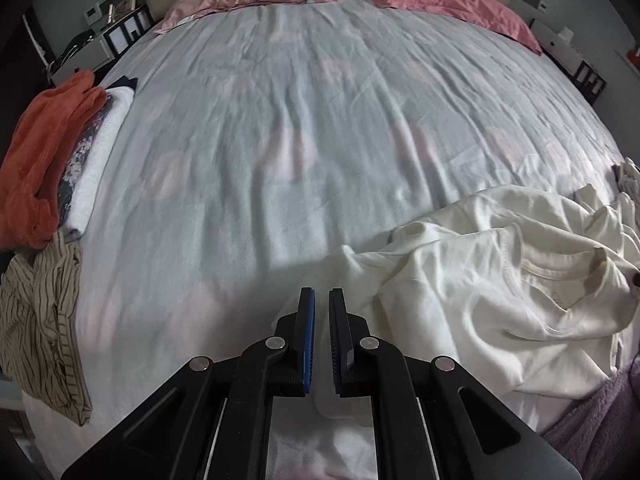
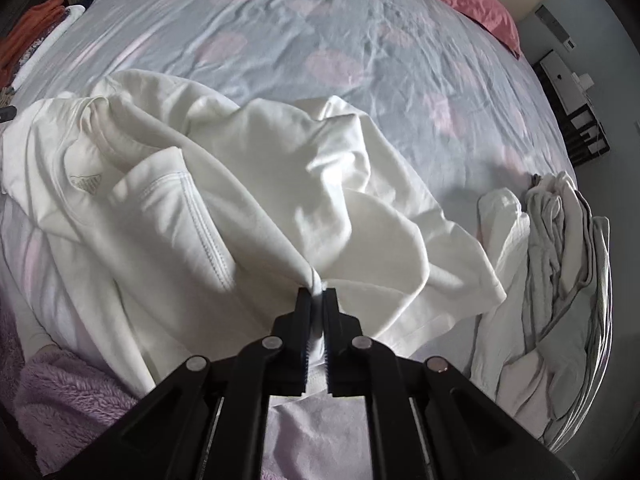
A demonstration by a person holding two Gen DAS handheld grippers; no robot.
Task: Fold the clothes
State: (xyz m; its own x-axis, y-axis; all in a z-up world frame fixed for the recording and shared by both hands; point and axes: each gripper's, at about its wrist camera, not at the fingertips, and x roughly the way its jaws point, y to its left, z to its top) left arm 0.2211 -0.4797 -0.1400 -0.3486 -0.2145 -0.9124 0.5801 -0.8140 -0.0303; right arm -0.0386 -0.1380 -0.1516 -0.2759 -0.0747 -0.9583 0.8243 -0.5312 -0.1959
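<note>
A crumpled white T-shirt [image 2: 248, 168] lies on the near part of the bed, its collar and label to the left. My right gripper [image 2: 317, 294] is shut on a bunched edge of it and lifts that fold slightly. In the left wrist view the same T-shirt [image 1: 500, 280] lies to the right. My left gripper [image 1: 322, 294] hovers over the bedsheet just left of the shirt's edge, with its jaws a narrow gap apart and nothing between them.
The bed has a pale blue sheet [image 1: 300, 120] and pink pillows [image 1: 440, 0]. Folded clothes, orange on top [image 1: 44, 148], sit at the left edge above a striped garment [image 1: 40, 320]. A pile of pale grey clothes [image 2: 560, 260] lies at the right. A purple fleece [image 2: 68, 392] is near.
</note>
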